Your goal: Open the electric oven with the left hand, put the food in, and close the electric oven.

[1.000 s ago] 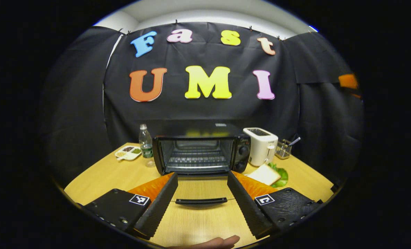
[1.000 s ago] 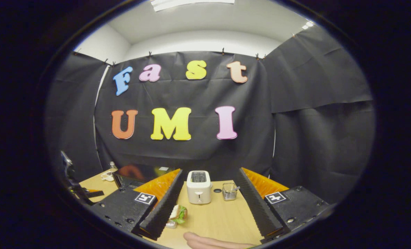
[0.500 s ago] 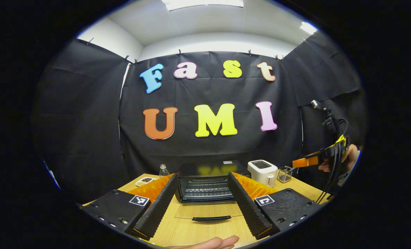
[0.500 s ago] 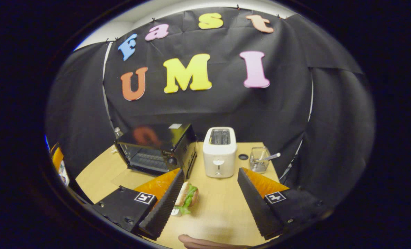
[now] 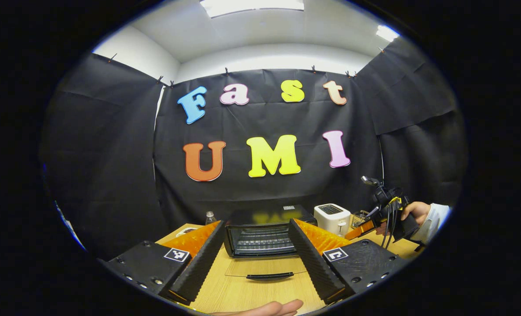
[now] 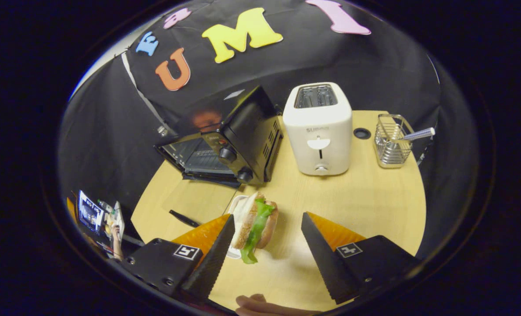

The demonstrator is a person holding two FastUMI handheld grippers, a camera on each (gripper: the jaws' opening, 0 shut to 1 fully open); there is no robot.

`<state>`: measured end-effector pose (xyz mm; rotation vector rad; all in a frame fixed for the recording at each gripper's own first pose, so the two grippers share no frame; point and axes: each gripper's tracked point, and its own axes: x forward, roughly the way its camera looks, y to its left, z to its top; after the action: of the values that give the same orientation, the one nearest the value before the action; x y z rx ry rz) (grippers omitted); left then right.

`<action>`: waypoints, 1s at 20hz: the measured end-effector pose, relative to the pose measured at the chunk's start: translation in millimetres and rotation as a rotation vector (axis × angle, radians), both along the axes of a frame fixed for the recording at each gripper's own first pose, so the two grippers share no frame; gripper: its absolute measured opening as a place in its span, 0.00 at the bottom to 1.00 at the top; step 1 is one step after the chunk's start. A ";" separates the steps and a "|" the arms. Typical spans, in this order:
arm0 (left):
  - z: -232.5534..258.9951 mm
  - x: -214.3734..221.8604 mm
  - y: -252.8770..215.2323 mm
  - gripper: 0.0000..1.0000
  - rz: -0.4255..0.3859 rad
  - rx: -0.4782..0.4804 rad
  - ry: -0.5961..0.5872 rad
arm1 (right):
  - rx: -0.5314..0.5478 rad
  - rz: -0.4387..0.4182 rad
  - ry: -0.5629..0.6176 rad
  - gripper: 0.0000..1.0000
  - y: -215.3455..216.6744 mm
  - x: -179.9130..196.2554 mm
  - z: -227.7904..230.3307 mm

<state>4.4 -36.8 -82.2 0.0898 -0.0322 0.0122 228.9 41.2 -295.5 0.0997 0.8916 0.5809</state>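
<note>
Between the spread right tongs [image 6: 265,245], nearer one finger, lies the sandwich [image 6: 256,226]; left tongs [image 5: 256,259] also spread.

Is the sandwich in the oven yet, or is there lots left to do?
Not yet. The oven door already lies open flat. The right tongs hover open around the sandwich on the table, not gripping it. The left tongs wait open. Left: grab it, put it inside, close the door.
</note>
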 end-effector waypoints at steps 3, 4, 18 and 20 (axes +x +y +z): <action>-7.5 6.9 3.4 0.94 0.008 -0.005 0.015 | 0.021 0.050 0.054 0.97 8.0 4.3 -16.3; -6.3 9.4 0.7 0.95 -0.007 0.000 0.000 | 0.055 0.059 0.068 0.97 13.4 6.2 -17.4; -13.9 3.1 -10.7 0.95 -0.100 -0.005 -0.022 | 0.268 0.003 0.446 0.43 46.4 -20.0 -47.6; -12.5 -1.0 -5.7 0.95 -0.099 -0.001 -0.027 | 0.282 -0.036 0.441 0.30 42.5 -26.1 -40.8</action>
<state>3.4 -42.5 -94.7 0.0870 -0.0633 -0.0857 202.7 83.7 -336.3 0.5133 1.2264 0.6606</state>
